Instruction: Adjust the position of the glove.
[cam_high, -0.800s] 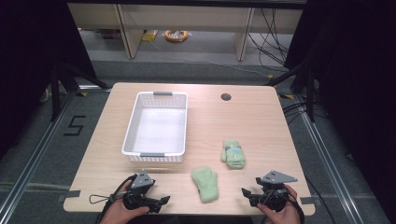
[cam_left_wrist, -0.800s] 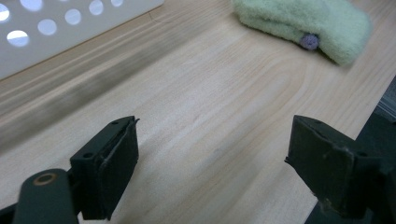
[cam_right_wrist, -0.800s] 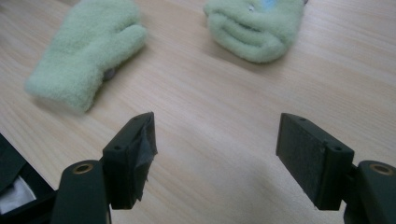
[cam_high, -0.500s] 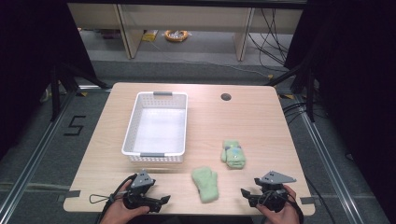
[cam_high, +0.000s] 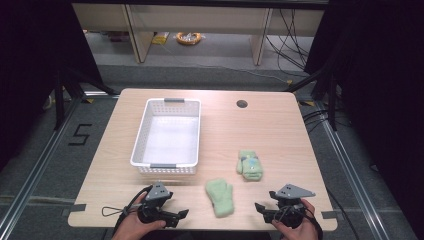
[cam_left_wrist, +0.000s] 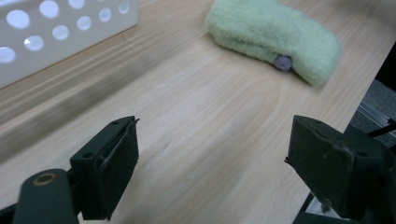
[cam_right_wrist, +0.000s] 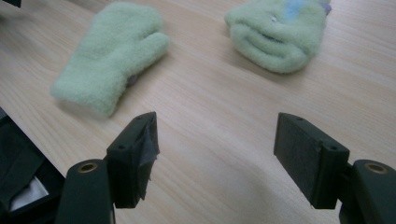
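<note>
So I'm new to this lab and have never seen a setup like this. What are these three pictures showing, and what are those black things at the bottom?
A person sits at a light wooden table, with a black two-jaw hand-held gripper in each hand: left hand-held gripper, right hand-held gripper. The high view looks down from above. The other two come from cameras riding on each gripper, so its black jaws rise from the bottom. On the table lie a white perforated plastic basket, a plain pale green fleece mitten and a second green mitten with a blue patch. Both grippers are open, holding nothing.
</note>
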